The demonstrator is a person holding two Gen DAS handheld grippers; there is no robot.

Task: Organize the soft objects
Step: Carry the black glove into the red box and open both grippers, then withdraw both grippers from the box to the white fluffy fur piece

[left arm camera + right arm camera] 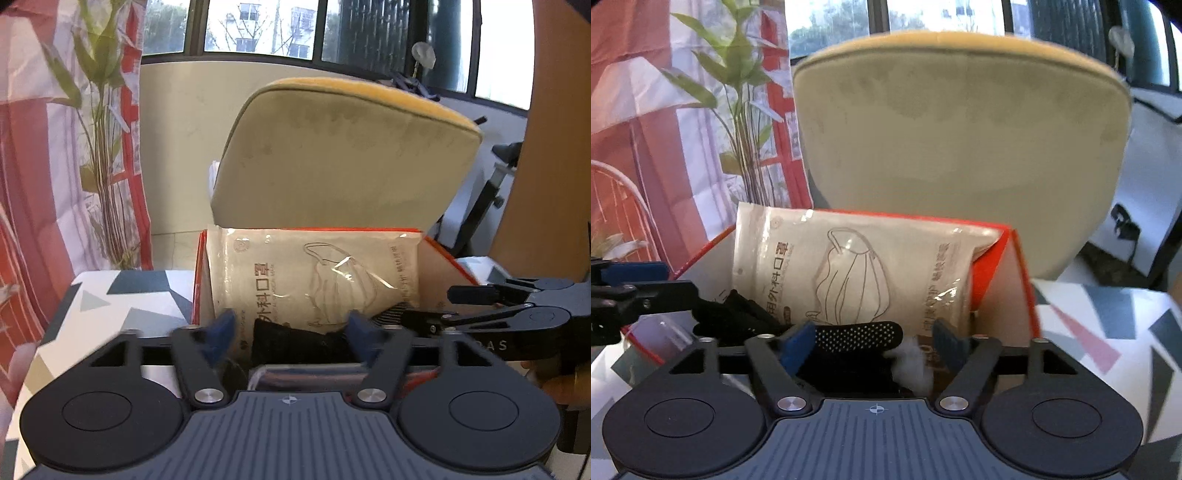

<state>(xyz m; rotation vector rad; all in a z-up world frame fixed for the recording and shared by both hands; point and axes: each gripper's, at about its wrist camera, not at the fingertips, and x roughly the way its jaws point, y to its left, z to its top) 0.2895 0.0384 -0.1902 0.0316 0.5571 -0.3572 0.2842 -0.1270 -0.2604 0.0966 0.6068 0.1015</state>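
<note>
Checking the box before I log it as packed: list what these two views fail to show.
- Box floor: both wrist views, hidden by the mask pack, dark fabric and gripper bodies.
- Lower part of the mask pack: both views, behind the dark fabric.
- White fluffy item: right wrist view, mostly behind the right gripper; identity unclear.
- Small print on the pack: too blurred.
- Cushion base: behind the box.

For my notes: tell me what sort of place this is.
Probably a room in a home, by the windows: a padded chair at a table with a patterned cloth, and a potted plant beside a curtain.
</note>
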